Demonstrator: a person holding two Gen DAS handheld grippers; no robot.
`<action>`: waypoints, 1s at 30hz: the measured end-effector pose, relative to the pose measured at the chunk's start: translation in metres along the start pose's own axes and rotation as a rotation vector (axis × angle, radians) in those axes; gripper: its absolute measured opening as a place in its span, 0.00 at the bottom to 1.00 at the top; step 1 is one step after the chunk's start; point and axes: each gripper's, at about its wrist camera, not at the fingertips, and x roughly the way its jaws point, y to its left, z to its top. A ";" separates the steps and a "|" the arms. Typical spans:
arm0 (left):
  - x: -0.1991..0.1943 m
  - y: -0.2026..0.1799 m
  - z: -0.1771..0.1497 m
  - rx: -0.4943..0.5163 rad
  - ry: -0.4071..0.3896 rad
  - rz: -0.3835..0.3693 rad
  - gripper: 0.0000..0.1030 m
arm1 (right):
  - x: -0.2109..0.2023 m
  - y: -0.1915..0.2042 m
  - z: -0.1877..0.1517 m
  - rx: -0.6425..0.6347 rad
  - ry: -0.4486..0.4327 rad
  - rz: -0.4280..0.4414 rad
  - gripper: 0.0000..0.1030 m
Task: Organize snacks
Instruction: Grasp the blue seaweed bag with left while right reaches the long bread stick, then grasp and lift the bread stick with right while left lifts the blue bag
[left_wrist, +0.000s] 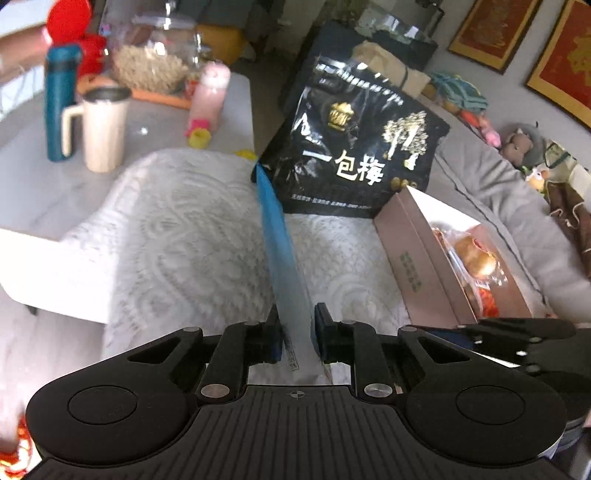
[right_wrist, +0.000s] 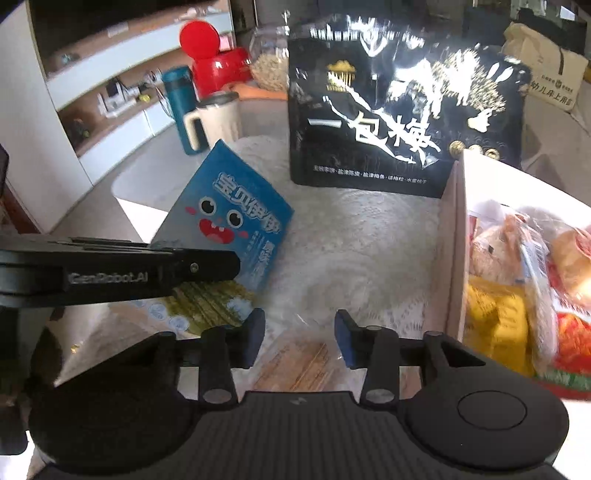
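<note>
My left gripper (left_wrist: 298, 334) is shut on a flat blue snack packet (left_wrist: 282, 251), seen edge-on, held above the white lace cloth (left_wrist: 177, 236). In the right wrist view the same blue packet (right_wrist: 229, 218) shows a cartoon face, with the left gripper's arm (right_wrist: 155, 273) across it. My right gripper (right_wrist: 300, 338) is open and empty above a clear packet of brown sticks (right_wrist: 295, 365). A big black plum bag (left_wrist: 354, 147) stands upright at the back (right_wrist: 388, 118). An open pink box (left_wrist: 417, 258) of wrapped snacks (right_wrist: 517, 288) sits at the right.
A cream mug (left_wrist: 101, 129), teal flask (left_wrist: 59, 99), pink bottle (left_wrist: 210, 96) and a jar of nuts (left_wrist: 151, 66) stand on the grey table at the back left. A grey sofa (left_wrist: 498, 206) with soft toys lies to the right. Another printed packet (right_wrist: 192, 306) lies under the blue one.
</note>
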 end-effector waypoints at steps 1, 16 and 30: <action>-0.009 -0.004 -0.007 0.015 -0.006 0.010 0.21 | -0.009 0.000 -0.005 -0.001 -0.011 0.013 0.48; -0.096 -0.044 -0.055 0.055 -0.091 0.062 0.19 | -0.046 0.007 -0.056 -0.110 -0.004 -0.032 0.58; -0.077 -0.044 -0.060 0.034 -0.041 0.048 0.20 | -0.028 0.014 -0.064 -0.048 0.094 0.005 0.58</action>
